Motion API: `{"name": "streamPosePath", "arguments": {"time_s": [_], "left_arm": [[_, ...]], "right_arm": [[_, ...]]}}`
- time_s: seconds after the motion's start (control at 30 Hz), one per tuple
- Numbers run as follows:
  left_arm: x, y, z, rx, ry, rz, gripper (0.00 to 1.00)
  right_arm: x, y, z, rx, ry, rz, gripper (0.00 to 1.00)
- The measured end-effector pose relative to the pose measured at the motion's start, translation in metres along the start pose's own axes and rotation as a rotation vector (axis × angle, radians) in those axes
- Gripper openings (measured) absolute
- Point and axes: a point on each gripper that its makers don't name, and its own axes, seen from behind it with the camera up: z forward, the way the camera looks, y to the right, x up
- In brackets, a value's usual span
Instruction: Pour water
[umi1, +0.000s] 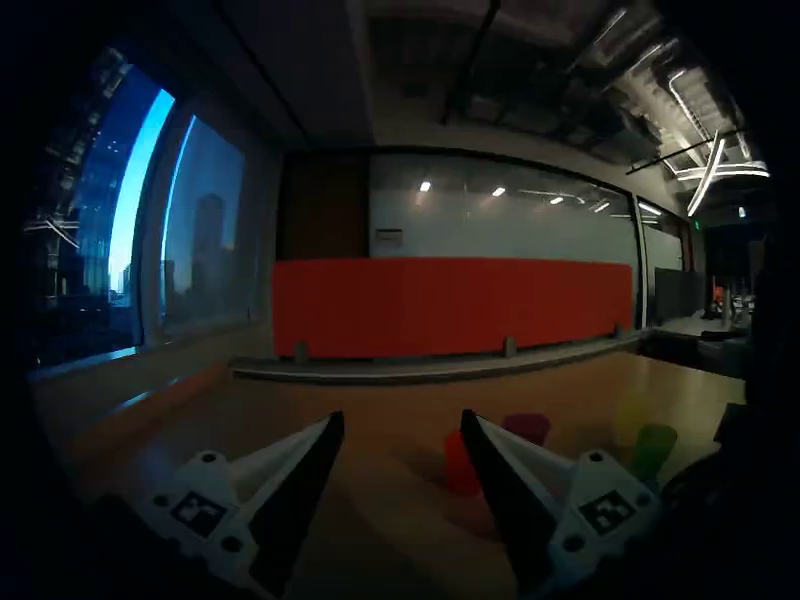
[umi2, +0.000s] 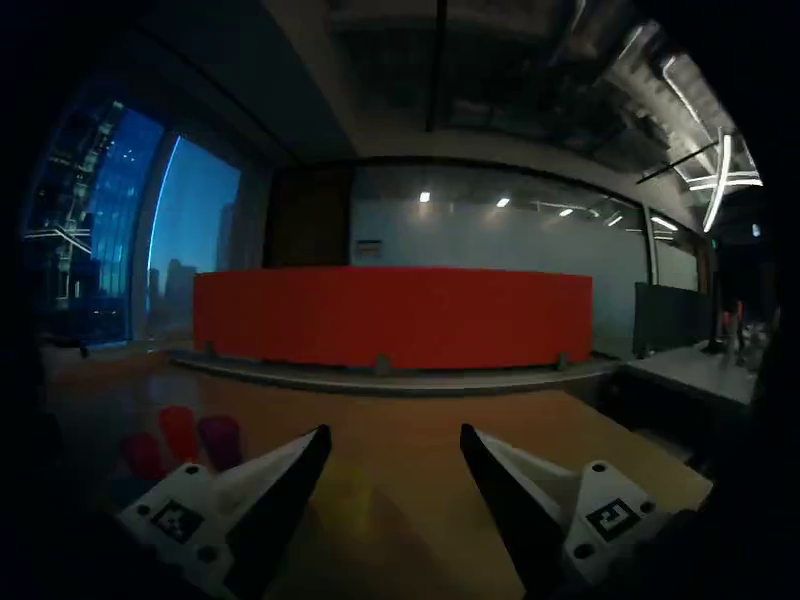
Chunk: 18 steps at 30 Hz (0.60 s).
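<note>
L gripper (umi1: 400, 414): fingers spread wide, nothing between them; over table (umi1: 390, 520).
R gripper (umi2: 395, 428): fingers spread wide, holding nothing.
Red cup (umi1: 455, 466): on table, partly hidden behind L gripper's right-hand finger.
Purple cup (umi1: 527, 427): near it, farther back.
Green cup (umi1: 655, 447): on table, off to the right.
Red partition (umi1: 450, 305): along table's far edge.
Light: dim; cup contents can't tell.

Dim office, red partition (umi1: 450, 305), dusk windows (umi1: 200, 240).

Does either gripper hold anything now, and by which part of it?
Nothing is held. The left gripper and the right gripper are both open and empty; the cups stand on the table ahead, untouched.
</note>
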Motion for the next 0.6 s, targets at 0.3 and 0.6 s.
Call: {"name": "streamPosePath", "arguments": {"time_s": [0.3,0.6], "left_arm": [[0.002,-0.015,0.008,0.051,0.027,-0.019,0.86],[-0.007,-0.019,0.018,0.063,0.015,-0.031,0.86]], "right_arm": [[0.006,0.010,0.001,-0.040,0.038,0.022,1.00],[0.001,0.008,0.007,-0.060,0.037,0.007,1.00]]}}
